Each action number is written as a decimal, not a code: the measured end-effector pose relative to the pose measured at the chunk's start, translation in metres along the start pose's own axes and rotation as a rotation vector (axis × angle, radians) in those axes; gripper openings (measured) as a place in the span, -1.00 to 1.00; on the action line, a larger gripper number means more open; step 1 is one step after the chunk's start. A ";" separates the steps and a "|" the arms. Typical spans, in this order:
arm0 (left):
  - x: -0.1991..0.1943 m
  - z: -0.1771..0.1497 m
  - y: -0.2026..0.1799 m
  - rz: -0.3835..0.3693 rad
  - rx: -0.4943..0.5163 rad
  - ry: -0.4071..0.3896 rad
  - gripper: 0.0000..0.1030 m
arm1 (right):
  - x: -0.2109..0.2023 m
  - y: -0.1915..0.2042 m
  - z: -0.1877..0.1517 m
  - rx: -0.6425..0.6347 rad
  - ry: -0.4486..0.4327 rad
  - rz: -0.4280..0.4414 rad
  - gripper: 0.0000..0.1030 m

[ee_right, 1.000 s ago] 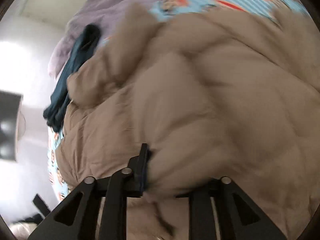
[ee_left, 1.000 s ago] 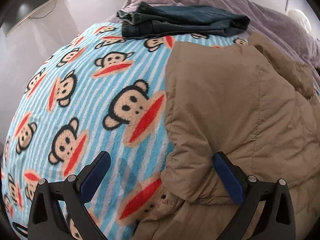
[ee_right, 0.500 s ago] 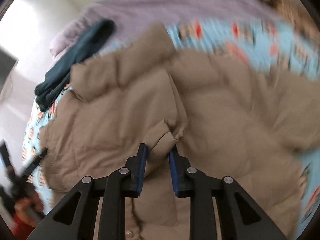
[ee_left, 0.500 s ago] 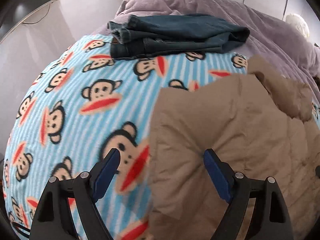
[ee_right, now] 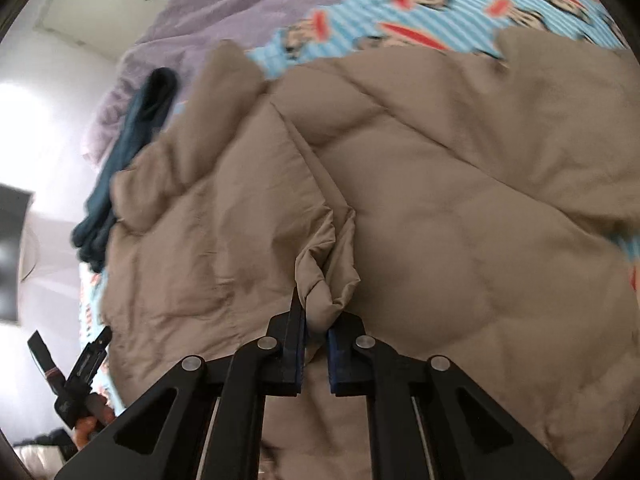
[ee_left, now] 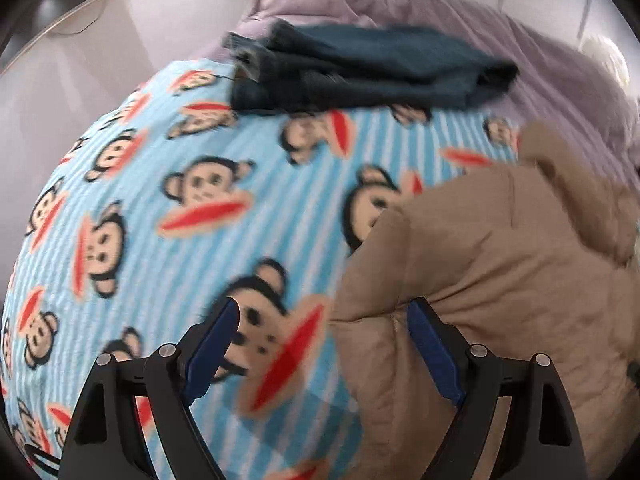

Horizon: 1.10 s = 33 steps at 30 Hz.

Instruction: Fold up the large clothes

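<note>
A tan puffy jacket lies spread on a blue striped monkey-print blanket. My right gripper is shut on a bunched fold of the jacket near its front opening, and the fabric puckers up between the blue pads. In the left wrist view the jacket fills the right side. My left gripper hangs open over the jacket's left edge, one finger above the blanket and the other above the tan fabric, gripping nothing. The left gripper also shows at the lower left of the right wrist view.
Folded dark blue jeans lie at the far end of the blanket, against a rumpled lilac duvet. A white wall runs along the bed's left side, with a dark screen on it.
The right jaws closed onto a jacket fold and bunched it. The left gripper slid left off the jacket, so more blanket shows under it, and its jaws narrowed a little.
</note>
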<state>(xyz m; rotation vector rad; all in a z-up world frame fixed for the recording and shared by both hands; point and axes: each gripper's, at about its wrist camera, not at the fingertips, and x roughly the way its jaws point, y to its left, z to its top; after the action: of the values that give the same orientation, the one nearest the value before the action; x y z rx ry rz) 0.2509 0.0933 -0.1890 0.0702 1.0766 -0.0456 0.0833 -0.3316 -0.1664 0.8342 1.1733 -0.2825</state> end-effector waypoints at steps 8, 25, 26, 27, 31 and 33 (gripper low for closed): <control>0.005 -0.001 -0.007 0.022 0.036 0.012 0.71 | -0.005 -0.014 -0.008 0.065 0.016 0.029 -0.74; -0.087 -0.040 -0.059 -0.068 0.127 0.047 0.71 | -0.090 -0.042 -0.042 -0.003 -0.013 -0.033 0.22; -0.094 -0.047 -0.073 -0.083 0.154 0.058 0.71 | -0.092 -0.043 -0.043 -0.002 -0.010 -0.028 0.24; -0.101 -0.054 -0.086 -0.098 0.179 0.064 0.71 | -0.096 -0.048 -0.046 0.002 -0.007 -0.022 0.31; -0.125 -0.076 -0.130 -0.154 0.249 0.076 0.71 | -0.114 -0.073 -0.056 0.042 -0.012 0.006 0.59; -0.136 -0.088 -0.156 -0.179 0.276 0.095 0.71 | -0.122 -0.087 -0.061 0.060 -0.015 0.006 0.59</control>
<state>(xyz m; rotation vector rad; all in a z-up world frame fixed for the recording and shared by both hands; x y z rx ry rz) 0.0985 -0.0549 -0.1165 0.2264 1.1640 -0.3558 -0.0593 -0.3743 -0.1032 0.8867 1.1527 -0.3204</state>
